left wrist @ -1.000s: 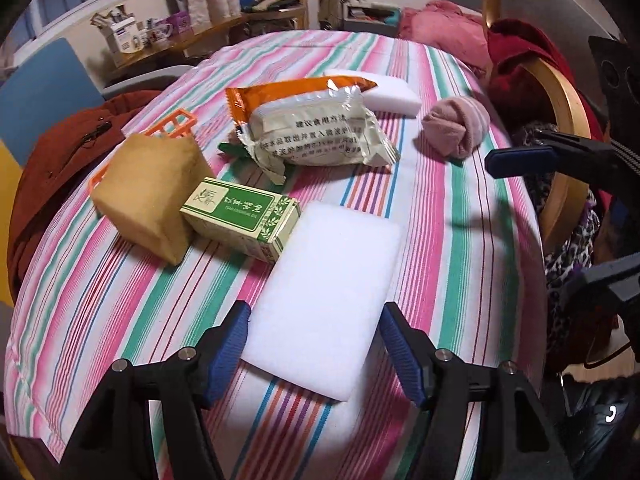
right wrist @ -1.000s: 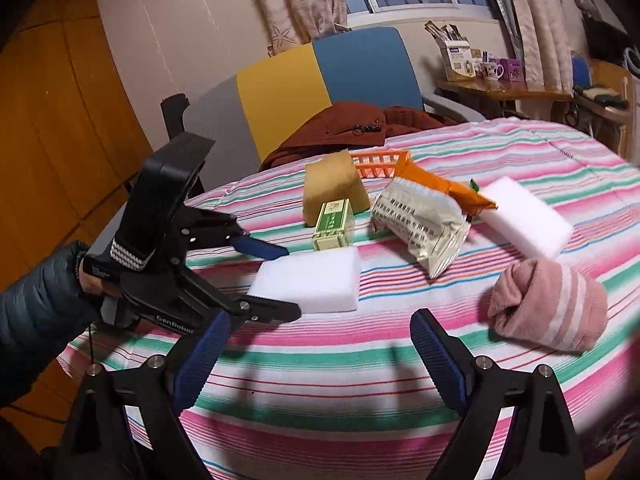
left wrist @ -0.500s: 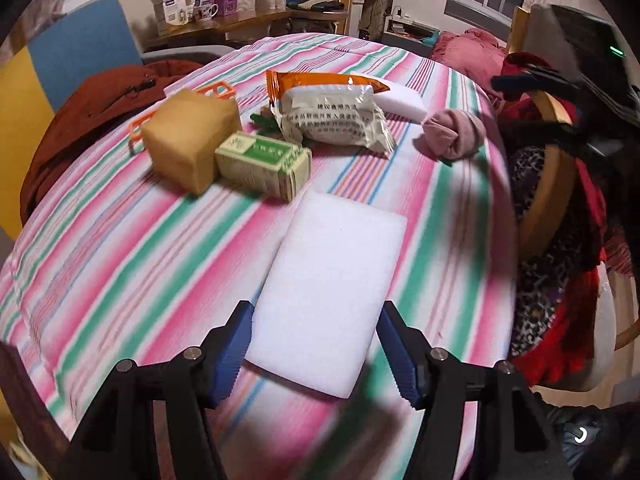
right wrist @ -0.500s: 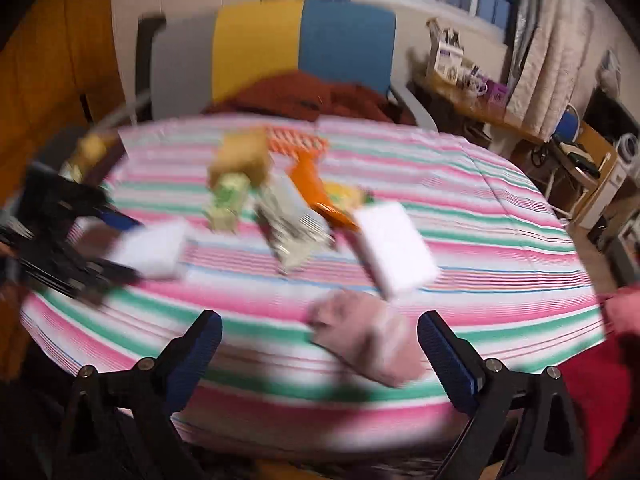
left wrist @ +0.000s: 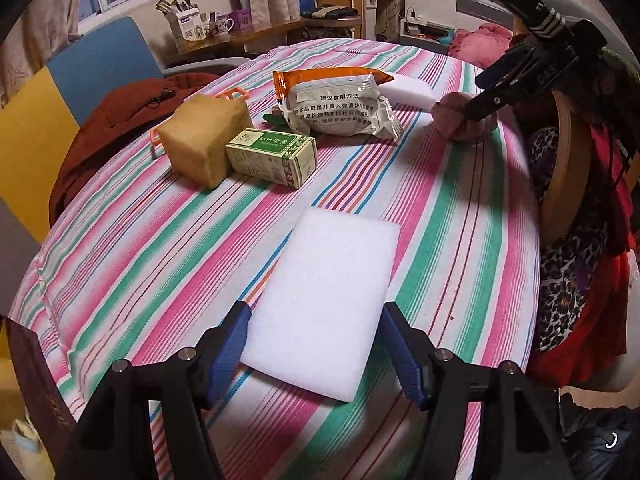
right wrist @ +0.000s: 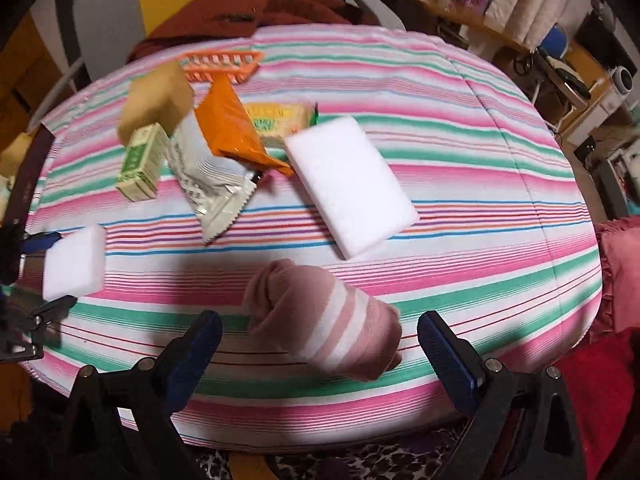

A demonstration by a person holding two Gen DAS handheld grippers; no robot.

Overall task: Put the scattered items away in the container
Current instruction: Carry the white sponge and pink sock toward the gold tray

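My left gripper (left wrist: 316,350) is open, its blue pads on either side of the near end of a white sponge (left wrist: 328,300) lying flat on the striped tablecloth; that sponge also shows in the right wrist view (right wrist: 74,264). My right gripper (right wrist: 320,354) is open, straddling a rolled pink striped sock (right wrist: 324,320) near the table edge; the sock also shows in the left wrist view (left wrist: 460,120). An orange basket (right wrist: 220,65) stands at the far side, partly hidden behind a tan block (left wrist: 206,140).
A green box (left wrist: 272,156), a white snack bag (left wrist: 344,110) over an orange bag (right wrist: 228,124), a yellow packet (right wrist: 276,118) and a second white sponge (right wrist: 350,186) lie mid-table. Chairs with clothes stand around the table (left wrist: 120,240).
My right gripper swung around the table edge and came down over the pink sock. My left gripper stayed around the white sponge, shifting slightly.
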